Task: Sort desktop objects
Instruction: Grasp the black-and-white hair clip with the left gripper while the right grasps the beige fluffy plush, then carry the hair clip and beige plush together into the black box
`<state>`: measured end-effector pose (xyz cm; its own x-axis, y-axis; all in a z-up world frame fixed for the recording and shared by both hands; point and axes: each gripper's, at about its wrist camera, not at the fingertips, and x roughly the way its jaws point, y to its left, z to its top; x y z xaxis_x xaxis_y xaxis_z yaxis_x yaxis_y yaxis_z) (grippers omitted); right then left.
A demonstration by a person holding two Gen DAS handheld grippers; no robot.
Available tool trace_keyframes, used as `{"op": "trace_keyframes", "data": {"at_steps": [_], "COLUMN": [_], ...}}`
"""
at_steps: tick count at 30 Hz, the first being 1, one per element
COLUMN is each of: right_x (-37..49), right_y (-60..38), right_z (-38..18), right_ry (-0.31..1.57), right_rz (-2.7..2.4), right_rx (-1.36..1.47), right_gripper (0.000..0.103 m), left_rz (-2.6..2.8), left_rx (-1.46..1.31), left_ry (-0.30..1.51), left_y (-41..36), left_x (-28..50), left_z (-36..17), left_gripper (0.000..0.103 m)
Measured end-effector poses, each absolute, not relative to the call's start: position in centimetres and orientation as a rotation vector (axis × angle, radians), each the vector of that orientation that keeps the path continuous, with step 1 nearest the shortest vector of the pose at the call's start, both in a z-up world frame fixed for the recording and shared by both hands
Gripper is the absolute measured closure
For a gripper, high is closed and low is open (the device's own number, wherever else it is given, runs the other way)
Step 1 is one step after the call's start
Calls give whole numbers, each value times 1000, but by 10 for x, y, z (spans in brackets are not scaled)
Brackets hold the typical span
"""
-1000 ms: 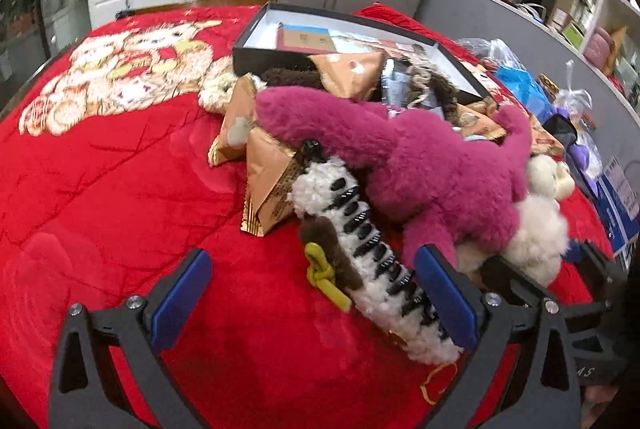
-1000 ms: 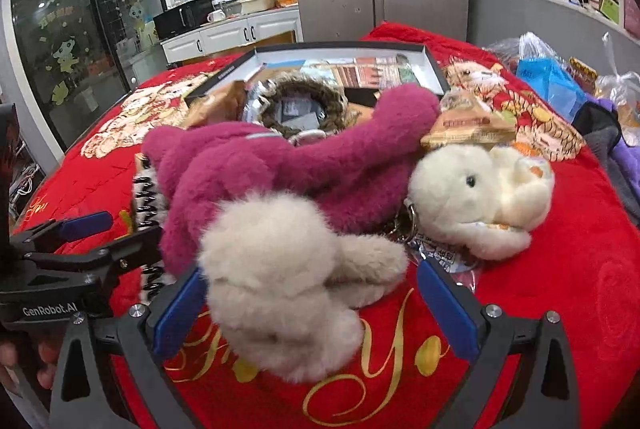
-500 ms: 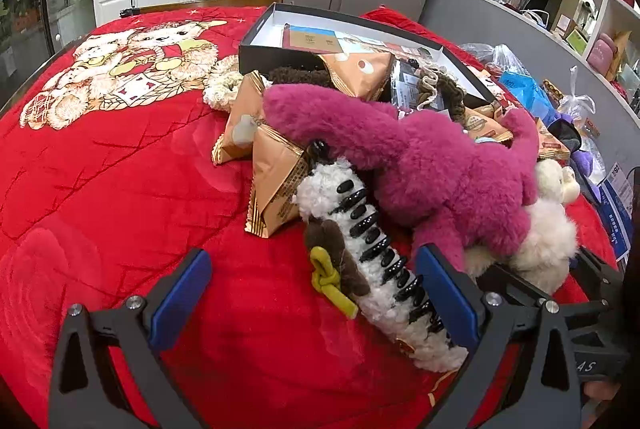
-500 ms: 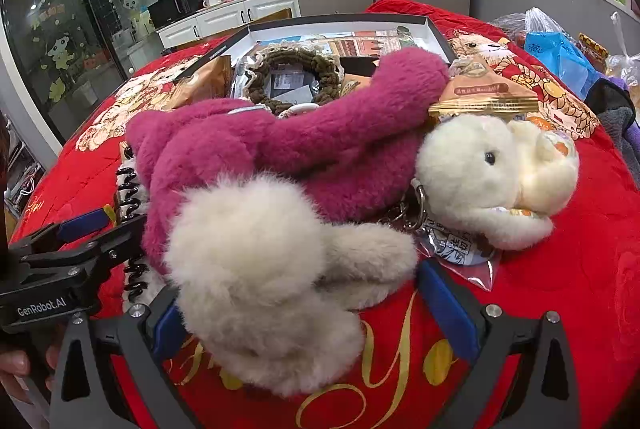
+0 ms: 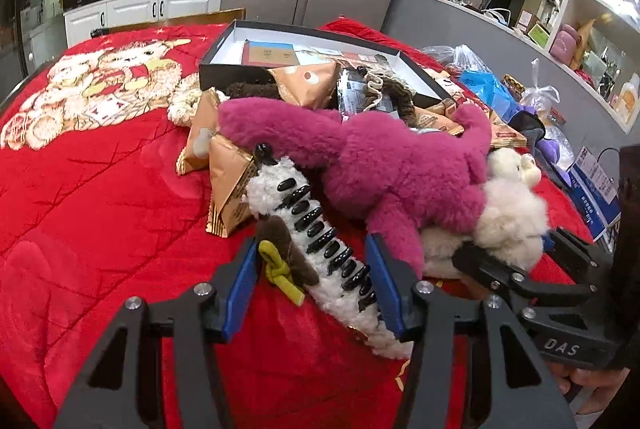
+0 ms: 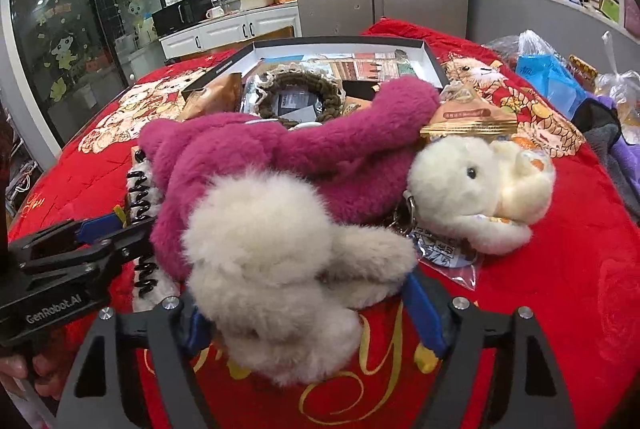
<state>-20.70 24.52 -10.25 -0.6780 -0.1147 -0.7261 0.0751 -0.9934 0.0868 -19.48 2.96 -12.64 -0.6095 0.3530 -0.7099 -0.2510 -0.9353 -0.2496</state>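
Observation:
A magenta plush toy (image 5: 384, 165) lies on a pile on the red blanket (image 5: 100, 213); it also shows in the right wrist view (image 6: 280, 157). My left gripper (image 5: 312, 281) is shut on a white fluffy hair claw with black teeth (image 5: 320, 229), which has a brown and yellow tag (image 5: 280, 261). My right gripper (image 6: 304, 305) is shut on the cream fluffy foot (image 6: 272, 269) of the plush pile. A small cream bunny keychain (image 6: 480, 189) lies to the right. The left gripper's body shows in the right wrist view (image 6: 68, 257).
A black open box (image 5: 416, 69) holding papers and a brown crocheted ring (image 6: 300, 97) sits behind the pile. Gold snack packets (image 5: 228, 185) lie left of the plush. Plastic bags and clothes (image 6: 560, 85) crowd the right edge.
Both grippers moved forward and closed from wide open: the left onto the white hair claw, the right onto the cream fluffy foot.

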Motion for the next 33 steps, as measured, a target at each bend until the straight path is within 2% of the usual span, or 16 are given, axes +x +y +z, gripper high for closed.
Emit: {"op": "trace_keyframes", "data": {"at_steps": [15, 24, 33], "right_x": [-163, -136, -124], "right_y": [255, 239, 236], "right_z": [-59, -37, -31], "right_ry": [-72, -45, -66], "right_rz": [-2884, -2887, -2872], "right_rx": [1065, 962, 937], "right_gripper": [22, 22, 22], "left_rz": [2604, 2663, 2655], "left_rx": [-1061, -975, -980], "left_ry": [-176, -188, -182], "left_y": [16, -1, 1], "left_x": [-148, -119, -108], "left_z": [-97, -65, -60], "left_gripper": [55, 55, 55]}}
